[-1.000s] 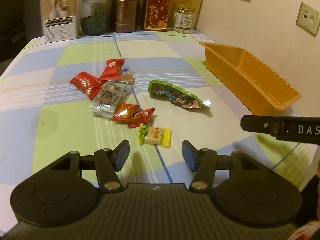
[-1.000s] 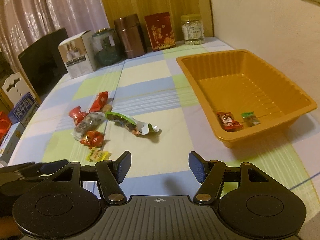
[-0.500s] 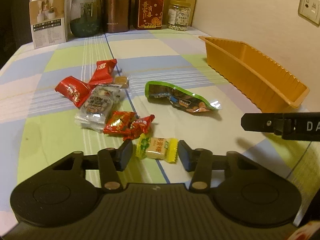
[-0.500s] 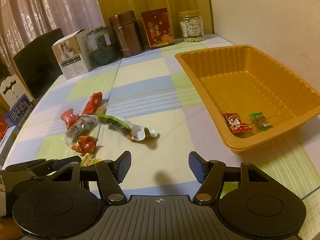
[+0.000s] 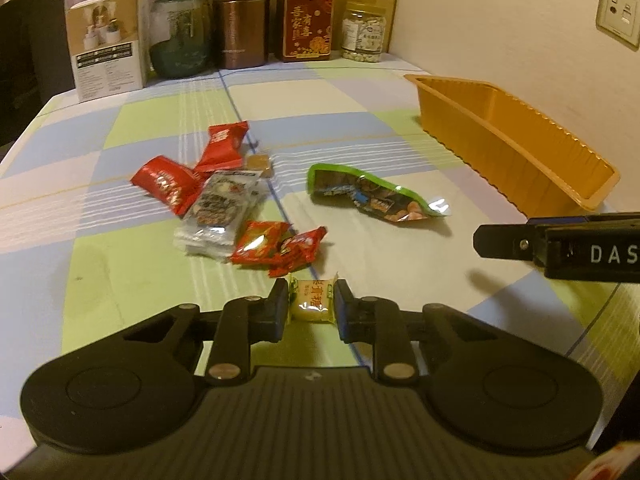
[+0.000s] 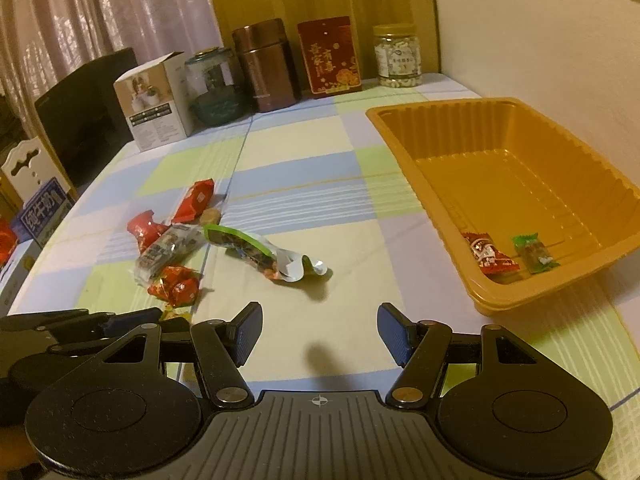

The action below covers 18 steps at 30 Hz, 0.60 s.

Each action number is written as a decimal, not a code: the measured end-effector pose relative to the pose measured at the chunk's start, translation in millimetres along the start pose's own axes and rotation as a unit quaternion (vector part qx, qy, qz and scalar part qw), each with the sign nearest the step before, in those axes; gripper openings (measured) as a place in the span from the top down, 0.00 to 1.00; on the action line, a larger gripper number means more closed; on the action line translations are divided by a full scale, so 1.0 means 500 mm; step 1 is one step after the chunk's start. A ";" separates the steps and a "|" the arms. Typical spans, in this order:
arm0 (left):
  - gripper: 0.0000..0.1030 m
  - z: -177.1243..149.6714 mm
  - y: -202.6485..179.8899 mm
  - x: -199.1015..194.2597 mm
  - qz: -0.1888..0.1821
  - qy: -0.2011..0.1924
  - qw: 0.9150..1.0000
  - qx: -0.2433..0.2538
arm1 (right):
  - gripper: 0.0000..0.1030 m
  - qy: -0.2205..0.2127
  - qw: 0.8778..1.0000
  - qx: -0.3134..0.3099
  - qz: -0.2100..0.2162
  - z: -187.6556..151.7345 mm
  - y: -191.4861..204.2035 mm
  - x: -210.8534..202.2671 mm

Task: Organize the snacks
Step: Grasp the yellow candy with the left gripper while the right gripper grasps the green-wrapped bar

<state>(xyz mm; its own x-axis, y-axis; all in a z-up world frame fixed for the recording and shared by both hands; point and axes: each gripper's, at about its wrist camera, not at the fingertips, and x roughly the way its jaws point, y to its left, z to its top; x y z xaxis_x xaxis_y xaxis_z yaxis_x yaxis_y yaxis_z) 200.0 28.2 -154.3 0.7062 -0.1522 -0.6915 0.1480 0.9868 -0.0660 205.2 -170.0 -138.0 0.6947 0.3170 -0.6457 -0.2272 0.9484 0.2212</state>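
My left gripper (image 5: 311,305) is shut on a yellow wrapped candy (image 5: 312,304) at the tablecloth. Just beyond lie two small red packets (image 5: 276,246), a clear dark-printed packet (image 5: 218,212), two red packets (image 5: 170,182) and a green pouch (image 5: 372,194). My right gripper (image 6: 319,330) is open and empty above the cloth. The orange tray (image 6: 404,136) at the right holds a red packet (image 6: 488,254) and a green candy (image 6: 534,254). The tray also shows in the left wrist view (image 5: 516,148). The right gripper's finger (image 5: 560,246) shows at the right of that view.
A white box (image 5: 108,62), a green glass jar (image 5: 180,42), a brown canister (image 5: 240,20), a red box (image 5: 308,22) and a clear jar (image 5: 364,38) line the table's far edge. A wall (image 5: 520,40) runs along the right side. A dark chair (image 6: 92,116) stands at far left.
My left gripper moved forward and down over the yellow candy and closed on it. My right gripper stayed open and shifted slightly.
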 end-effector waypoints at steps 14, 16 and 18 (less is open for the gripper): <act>0.79 0.005 0.051 -0.032 0.017 -0.016 0.999 -0.031 | 0.37 -0.020 0.991 -0.134 0.020 0.051 0.055 0.088; 0.79 0.006 0.051 -0.031 0.017 -0.016 0.999 -0.029 | 0.37 -0.019 0.989 -0.147 0.024 0.057 0.061 0.104; 0.79 0.005 0.053 -0.029 0.017 -0.014 0.999 -0.031 | 0.37 -0.015 0.987 -0.158 0.028 0.061 0.067 0.121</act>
<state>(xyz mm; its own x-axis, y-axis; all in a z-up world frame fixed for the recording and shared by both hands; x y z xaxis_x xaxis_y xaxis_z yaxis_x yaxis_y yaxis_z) 195.5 56.4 -144.0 0.7298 -0.1192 -0.6731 0.0816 0.9928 -0.0873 260.1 -119.1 -147.4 0.6931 0.3737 -0.6164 -0.4644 0.8855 0.0145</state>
